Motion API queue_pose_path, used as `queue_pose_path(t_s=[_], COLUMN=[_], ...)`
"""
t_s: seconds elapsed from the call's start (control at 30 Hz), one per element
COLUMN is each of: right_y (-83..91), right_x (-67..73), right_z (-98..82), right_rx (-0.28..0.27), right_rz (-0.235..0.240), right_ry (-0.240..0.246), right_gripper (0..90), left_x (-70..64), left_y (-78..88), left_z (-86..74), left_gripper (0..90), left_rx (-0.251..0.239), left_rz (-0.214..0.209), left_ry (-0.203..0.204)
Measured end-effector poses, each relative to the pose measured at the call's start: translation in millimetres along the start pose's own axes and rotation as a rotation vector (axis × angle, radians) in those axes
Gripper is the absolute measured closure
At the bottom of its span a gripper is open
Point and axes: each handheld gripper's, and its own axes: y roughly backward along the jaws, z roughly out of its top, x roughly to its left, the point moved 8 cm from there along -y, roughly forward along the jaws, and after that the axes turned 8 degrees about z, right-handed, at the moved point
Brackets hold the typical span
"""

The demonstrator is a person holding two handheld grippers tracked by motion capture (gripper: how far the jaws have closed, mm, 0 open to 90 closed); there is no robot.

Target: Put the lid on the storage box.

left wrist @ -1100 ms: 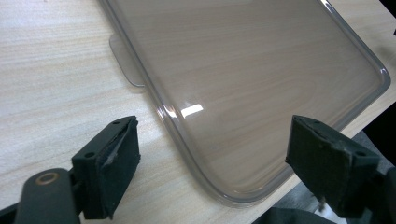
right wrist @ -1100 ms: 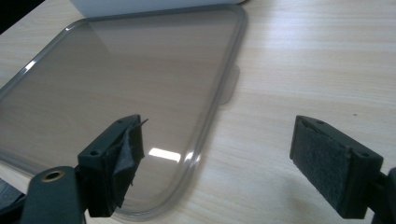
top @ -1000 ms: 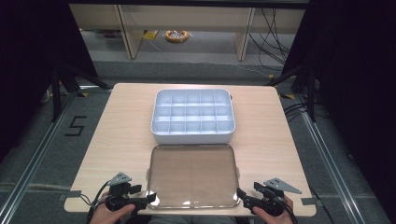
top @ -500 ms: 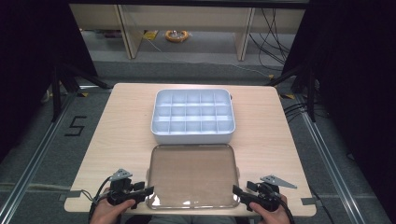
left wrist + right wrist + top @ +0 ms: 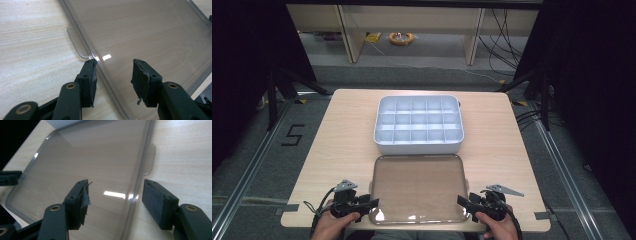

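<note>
While neither tool has yet gripped anything, 2 items sit on the wooden table [image 5: 337, 145].

Item 1, near: left gripper [image 5: 373, 203], jaws spread, straddling the left rim of the clear lid [image 5: 418, 187] at its near left corner; 1 pad outside the rim, 1 over the lid's face. Right gripper [image 5: 462, 201], jaws likewise spread, straddling the right rim at the near right corner.

Item 2, near centre: the lid lies flat on the table, its near edge at the table's near edge. A small tab [image 5: 76, 41] juts from each side.

Item 3, far: white compartment tray [image 5: 418, 125], 15 cells, apparently empty, just beyond the lid's far edge, uncovered.

Status, as judged: approach done; pinching, lifting and seating the lid on the tray remain.
</note>
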Motion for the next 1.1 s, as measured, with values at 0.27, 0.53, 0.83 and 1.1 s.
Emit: queue_pose_path(t_s=[0.27,0.53,0.83,1.1], right_y=[4.4,8.0,11.6,12.2], right_x=[-0.6,-4.1,-5.0,1.7], right_z=[-2.6,-7.2,-11.9,-12.7], right_rx=[-0.051,-0.062,-0.069,-0.076], right_rz=[0.044,0.073,0.079,0.124], right_ry=[-0.193,-0.228,-0.258,-0.292], right_gripper=[46.8,56.6,61.5,66.5], left_x=[-1.2,-2.1,-1.5,-1.2], left_y=[0.0,1.5,2.1,3.0], left_z=[-1.2,-1.8,-1.9,-2.8], left_gripper=[52.1,50.9,49.5,46.6], left_rx=[-0.003,-0.008,-0.012,-0.004], left_rz=[0.014,-0.014,-0.04,-0.022], left_ry=[0.003,-0.018,-0.013,0.009])
